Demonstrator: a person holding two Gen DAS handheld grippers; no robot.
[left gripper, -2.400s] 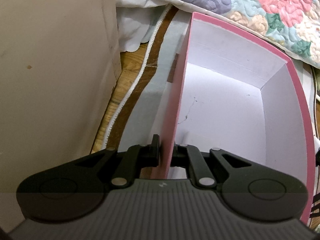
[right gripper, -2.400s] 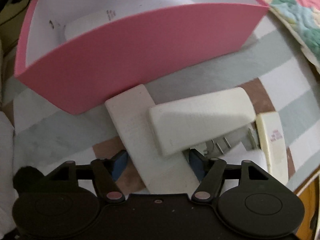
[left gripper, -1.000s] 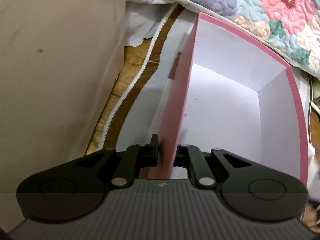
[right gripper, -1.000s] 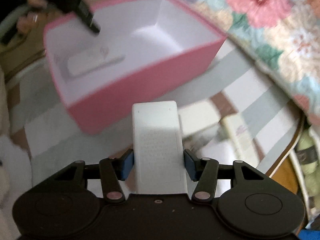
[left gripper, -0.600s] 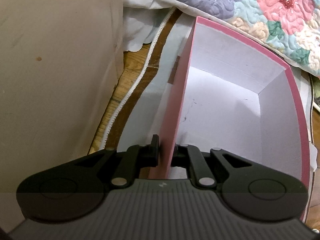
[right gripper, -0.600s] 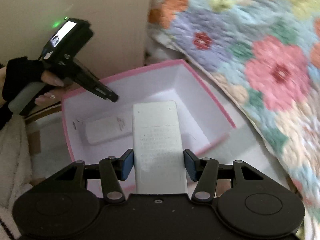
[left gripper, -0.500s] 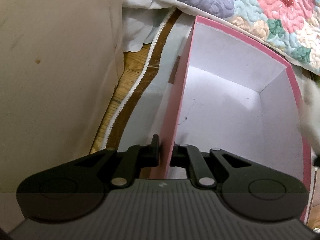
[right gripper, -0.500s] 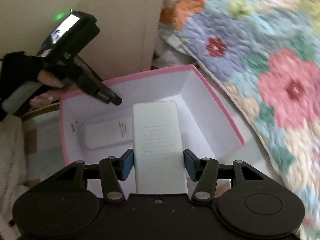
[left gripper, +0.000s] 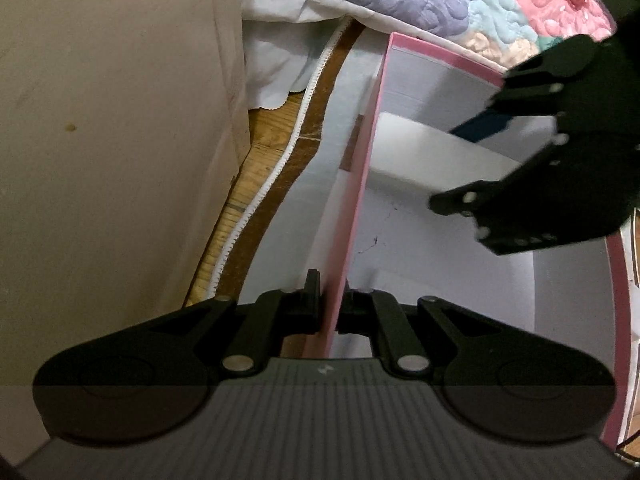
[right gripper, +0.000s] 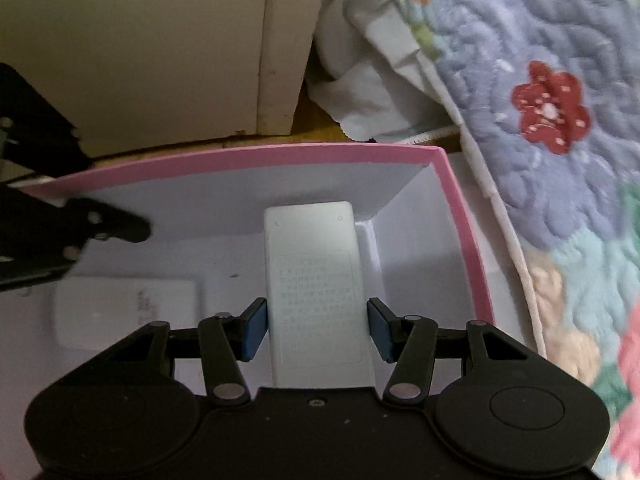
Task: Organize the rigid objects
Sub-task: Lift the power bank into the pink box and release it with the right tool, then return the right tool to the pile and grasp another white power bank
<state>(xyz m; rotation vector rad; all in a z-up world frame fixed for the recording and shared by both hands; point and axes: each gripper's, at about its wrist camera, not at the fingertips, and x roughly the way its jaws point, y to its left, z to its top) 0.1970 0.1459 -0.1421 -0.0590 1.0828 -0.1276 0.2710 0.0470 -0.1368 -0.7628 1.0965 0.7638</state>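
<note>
A pink box (left gripper: 359,200) with a white inside stands on a striped mat. My left gripper (left gripper: 332,306) is shut on its near-left wall, one finger outside and one inside. My right gripper (right gripper: 316,328) is shut on a flat white block (right gripper: 312,280) with printed text, which hangs inside the box toward its far right corner. In the left wrist view the right gripper (left gripper: 468,162) reaches in from the upper right with the white block (left gripper: 424,152). A second white slab (right gripper: 124,308) lies on the box floor at the left. The left gripper (right gripper: 80,188) clamps the box rim (right gripper: 240,160).
A beige cabinet side (left gripper: 112,140) stands close on the left. A floral quilt (right gripper: 540,120) runs behind and right of the box, with white cloth (right gripper: 360,80) bunched at the corner. Wooden floor (left gripper: 264,136) and the mat's white trim (left gripper: 296,136) show between them.
My right gripper has carried the white block from above the mat over the pink rim and down into the box. The left gripper has stayed clamped on the wall.
</note>
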